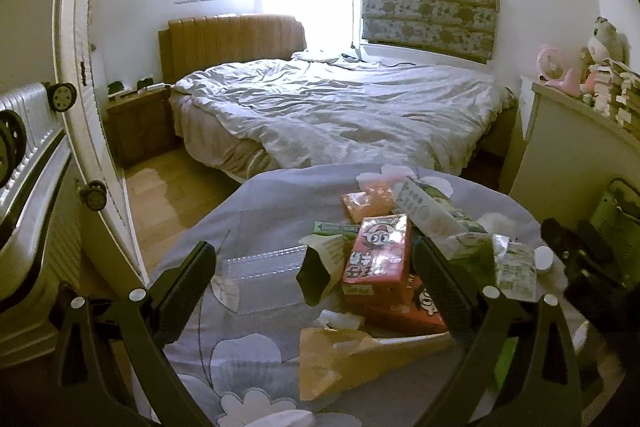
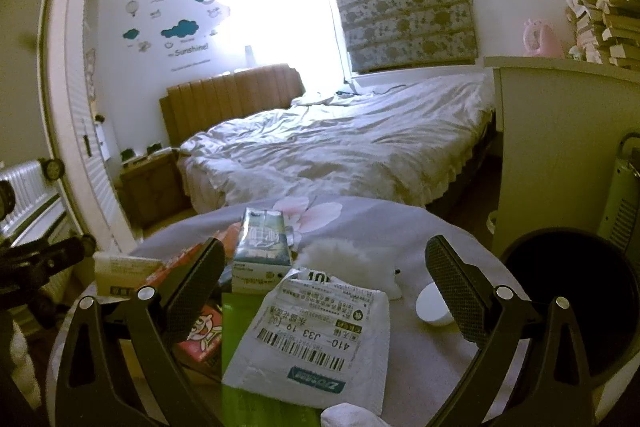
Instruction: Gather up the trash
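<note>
While both tools hover above the litter, nothing has been taken up: the left gripper (image 1: 320, 291) is spread wide with empty jaws, and the right gripper (image 2: 326, 291) is likewise wide open and holds nothing. The trash is heaped on a round table covered by a grey floral cloth (image 1: 248, 203), at the foot of a bed (image 1: 328, 107).

Straight between the right gripper's jaws lies a white courier bag (image 2: 320, 331), printed with barcodes. It is judged to be light, limp and rather slick — it would be best pinched at a free edge or a raised fold, since flat film can hardly be gripped from above. Behind it stands a green-and-white carton (image 2: 262, 247); it looks stiff and light, probably empty, and could be clamped across its narrow faces without much force. A wad of white tissue (image 2: 344, 259) beside it is soft and would compress to nothing in the jaws.

Under the left gripper a red carton (image 1: 378, 255) rests on another like it. Crisp edges suggest a firm grip across the width. A torn green packet (image 1: 320, 267) and a brown paper bag (image 1: 344, 359) are thin and crumple-prone, while a clear plastic tray (image 1: 260, 275) appears brittle and slippery. A dark round bin (image 2: 576, 307) stands just beside the table, at the right — presumably the destination.
</note>
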